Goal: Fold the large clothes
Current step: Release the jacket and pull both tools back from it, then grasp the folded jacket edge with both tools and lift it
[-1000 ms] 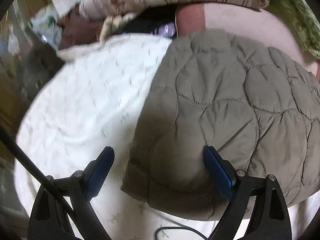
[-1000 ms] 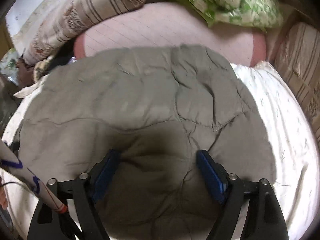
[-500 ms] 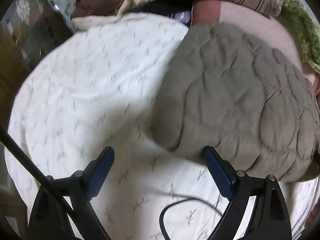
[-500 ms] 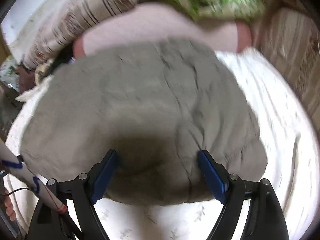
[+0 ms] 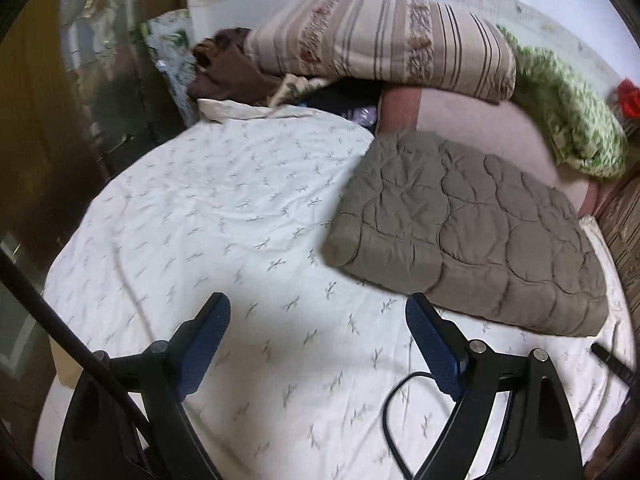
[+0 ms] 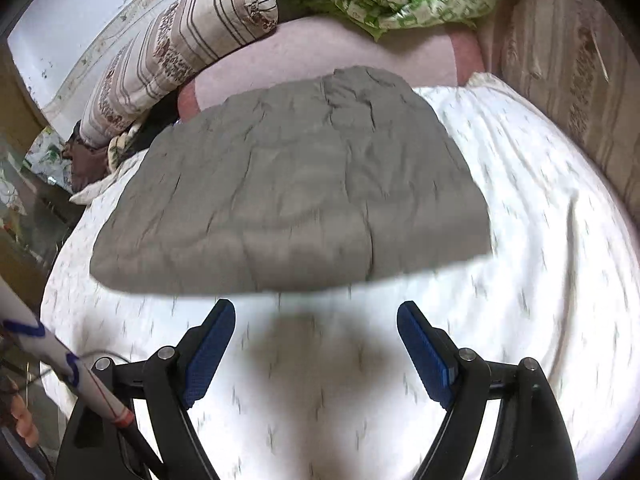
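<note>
Quilted grey-brown garment lies folded flat on the white patterned bed sheet, toward the far end near the striped bolster. Both the left gripper and right gripper hover nearer, jaws wide apart, holding nothing.

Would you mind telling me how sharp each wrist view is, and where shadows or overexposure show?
Left wrist view: mostly sharp, quilting seams on the grey padded garment crisp, fisheye bending the bed's edges. Right wrist view: motion-blurred, the garment's near edge smeared, the white bedsheet blown out at right, a dark shadow on it between the open right gripper fingers.
</note>
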`<action>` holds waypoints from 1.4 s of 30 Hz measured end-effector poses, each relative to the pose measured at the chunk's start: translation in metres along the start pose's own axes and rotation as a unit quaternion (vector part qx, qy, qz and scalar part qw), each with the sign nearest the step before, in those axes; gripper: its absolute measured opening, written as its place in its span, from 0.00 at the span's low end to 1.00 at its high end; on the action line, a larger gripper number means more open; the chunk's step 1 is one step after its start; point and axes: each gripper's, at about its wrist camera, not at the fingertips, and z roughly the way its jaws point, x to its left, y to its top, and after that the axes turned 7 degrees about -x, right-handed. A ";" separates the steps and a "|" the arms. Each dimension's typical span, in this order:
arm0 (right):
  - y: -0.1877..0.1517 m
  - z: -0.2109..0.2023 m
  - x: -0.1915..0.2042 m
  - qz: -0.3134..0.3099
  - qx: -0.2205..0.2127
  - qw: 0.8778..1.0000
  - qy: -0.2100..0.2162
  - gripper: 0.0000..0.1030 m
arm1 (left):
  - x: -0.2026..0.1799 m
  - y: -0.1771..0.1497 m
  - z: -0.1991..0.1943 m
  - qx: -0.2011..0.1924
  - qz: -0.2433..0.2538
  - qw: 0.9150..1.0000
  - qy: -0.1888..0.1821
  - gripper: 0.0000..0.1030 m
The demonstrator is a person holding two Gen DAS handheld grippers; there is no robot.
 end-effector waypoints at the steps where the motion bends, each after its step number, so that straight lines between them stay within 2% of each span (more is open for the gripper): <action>1: -0.010 -0.004 -0.002 -0.001 0.002 1.000 0.000 0.84 | 0.004 -0.004 -0.008 -0.002 -0.005 1.000 0.002 0.86; 5: -0.043 -0.020 -0.006 0.005 0.015 1.000 0.003 0.84 | 0.014 -0.023 -0.041 -0.006 -0.015 1.000 0.010 0.86; 9: -0.060 -0.032 -0.009 0.026 0.018 0.999 0.015 0.84 | 0.010 -0.041 -0.061 -0.004 0.002 1.000 0.012 0.86; 15: -0.067 -0.053 0.008 0.006 -0.003 1.000 0.020 0.84 | -0.004 -0.056 -0.076 -0.005 0.040 0.999 0.013 0.86; 19: -0.070 -0.065 0.016 -0.009 -0.016 1.000 0.017 0.84 | -0.007 -0.060 -0.084 -0.007 0.048 0.999 0.006 0.86; 29: -0.077 -0.092 0.004 0.002 -0.035 0.999 0.009 0.84 | -0.009 -0.070 -0.099 -0.004 0.058 0.998 -0.005 0.86; 35: -0.065 -0.076 -0.018 0.039 -0.025 0.999 0.017 0.86 | -0.008 -0.069 -0.076 0.024 0.055 0.998 -0.005 0.86; 40: -0.038 -0.039 -0.043 0.081 -0.013 0.996 0.036 0.90 | 0.002 -0.054 -0.015 0.058 0.029 0.998 -0.014 0.86; 42: -0.023 -0.019 -0.059 0.108 -0.012 0.993 0.044 0.91 | 0.006 -0.041 0.025 0.080 0.013 0.996 -0.035 0.86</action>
